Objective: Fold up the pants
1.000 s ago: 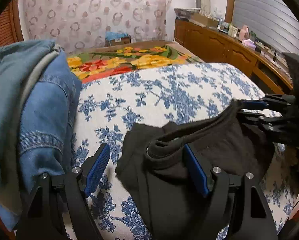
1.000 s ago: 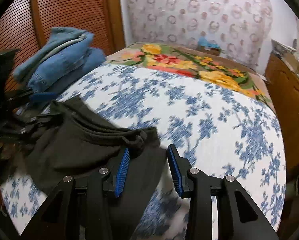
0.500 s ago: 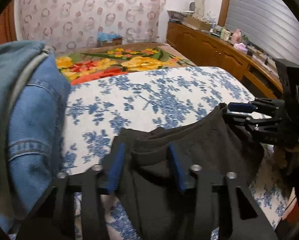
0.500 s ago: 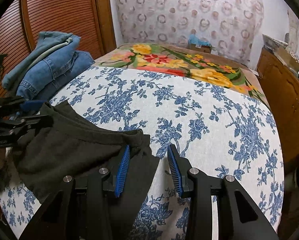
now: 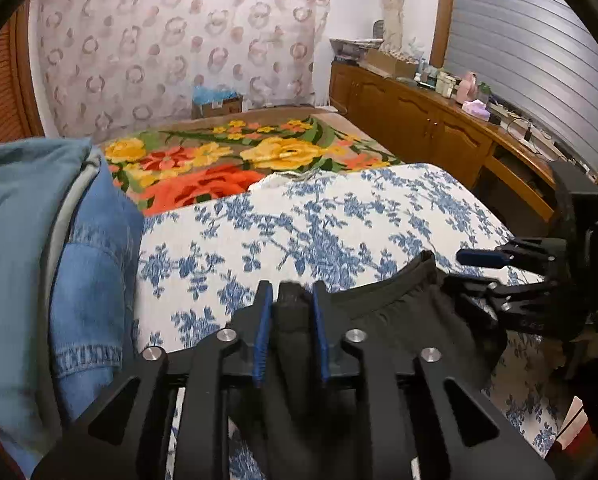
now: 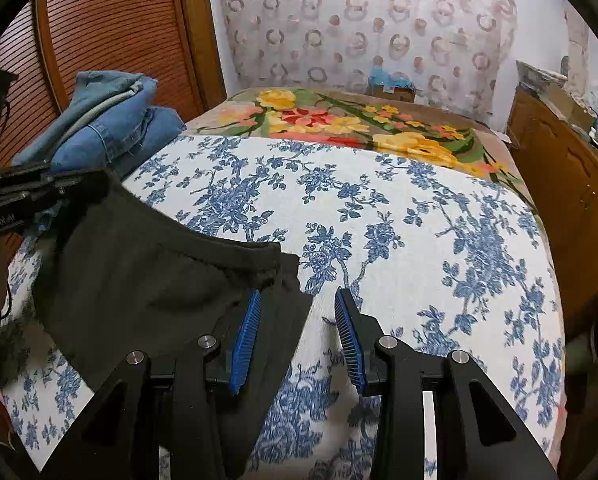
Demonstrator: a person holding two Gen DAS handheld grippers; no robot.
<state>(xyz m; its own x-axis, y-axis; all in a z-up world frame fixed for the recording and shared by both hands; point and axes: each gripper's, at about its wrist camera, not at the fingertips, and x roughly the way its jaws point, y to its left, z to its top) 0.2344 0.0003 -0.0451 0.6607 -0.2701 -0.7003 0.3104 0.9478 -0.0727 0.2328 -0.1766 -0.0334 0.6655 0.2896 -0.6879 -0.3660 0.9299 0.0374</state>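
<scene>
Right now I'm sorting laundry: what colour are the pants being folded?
Black pants, plain with no pattern; the right wrist view shows them best.

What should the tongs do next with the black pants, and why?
Probably close the right tongs on the waistband. The left tongs have just been closing and now pinch a bunch of the black pants, but the right ones stand open, with only a corner of cloth between them. With both ends held, the pants could likely be lifted off the bed.

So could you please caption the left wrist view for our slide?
Left gripper pinches the dark pants on the floral bedspread.
</scene>
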